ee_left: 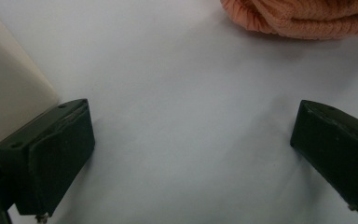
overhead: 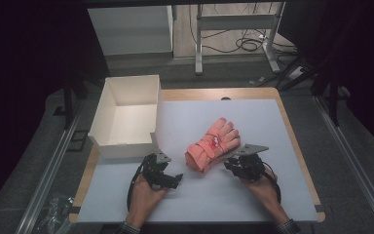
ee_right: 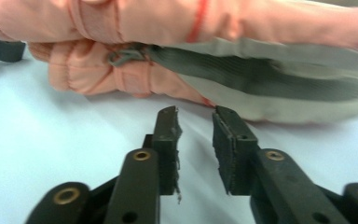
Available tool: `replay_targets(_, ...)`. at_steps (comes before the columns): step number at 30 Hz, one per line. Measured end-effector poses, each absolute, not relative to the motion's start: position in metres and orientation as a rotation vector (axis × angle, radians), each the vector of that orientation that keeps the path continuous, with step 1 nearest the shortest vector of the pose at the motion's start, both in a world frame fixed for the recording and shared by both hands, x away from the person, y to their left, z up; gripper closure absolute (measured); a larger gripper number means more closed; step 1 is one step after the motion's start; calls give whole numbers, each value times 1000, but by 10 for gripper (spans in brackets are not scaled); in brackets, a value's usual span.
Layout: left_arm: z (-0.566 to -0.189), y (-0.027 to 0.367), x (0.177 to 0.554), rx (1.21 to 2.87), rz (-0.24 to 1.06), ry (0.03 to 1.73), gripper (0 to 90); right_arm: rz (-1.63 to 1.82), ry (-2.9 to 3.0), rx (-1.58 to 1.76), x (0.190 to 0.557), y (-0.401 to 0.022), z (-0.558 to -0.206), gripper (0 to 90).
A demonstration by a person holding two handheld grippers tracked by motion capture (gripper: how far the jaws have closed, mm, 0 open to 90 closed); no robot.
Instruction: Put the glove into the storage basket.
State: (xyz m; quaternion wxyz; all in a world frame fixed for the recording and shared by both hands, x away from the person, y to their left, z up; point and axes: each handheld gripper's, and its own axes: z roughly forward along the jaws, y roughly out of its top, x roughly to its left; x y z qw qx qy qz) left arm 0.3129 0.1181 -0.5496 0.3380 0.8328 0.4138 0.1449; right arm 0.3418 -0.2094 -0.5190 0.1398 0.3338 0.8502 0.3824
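A pair of pink-orange gloves (overhead: 212, 144) lies stacked on the white mat (overhead: 258, 122), fingers pointing to the far right. My right gripper (overhead: 231, 163) sits just to the right of the cuffs. In the right gripper view its jaws (ee_right: 196, 114) stand a little apart with nothing between them, a short way from the gloves (ee_right: 135, 79), whose grey palm side shows. My left gripper (overhead: 171, 168) rests left of the gloves, near the box's front corner. Its jaws (ee_left: 193, 116) are wide open over bare mat, and a knitted cuff (ee_left: 303, 18) lies ahead of them.
An open white cardboard box (overhead: 104, 105) stands at the table's far left corner; its wall (ee_left: 9, 93) is right beside my left gripper's jaw. The mat covers a wooden tabletop (overhead: 299, 146). Beyond the table are a metal frame and cables on the floor.
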Motion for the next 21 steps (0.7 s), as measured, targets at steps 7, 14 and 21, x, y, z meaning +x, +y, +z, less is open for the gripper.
replay_targets(7,-550,118,313,2160,374,1084,0,1091,2396,999,335,-235,-515,532)
replay_targets(14,-550,118,313,2161,372,1085,0,1052,2343,1015,330,-260,-515,362)
replay_targets(21,-550,118,313,2162,369,1084,0,1003,2312,1066,330,-281,-519,276)
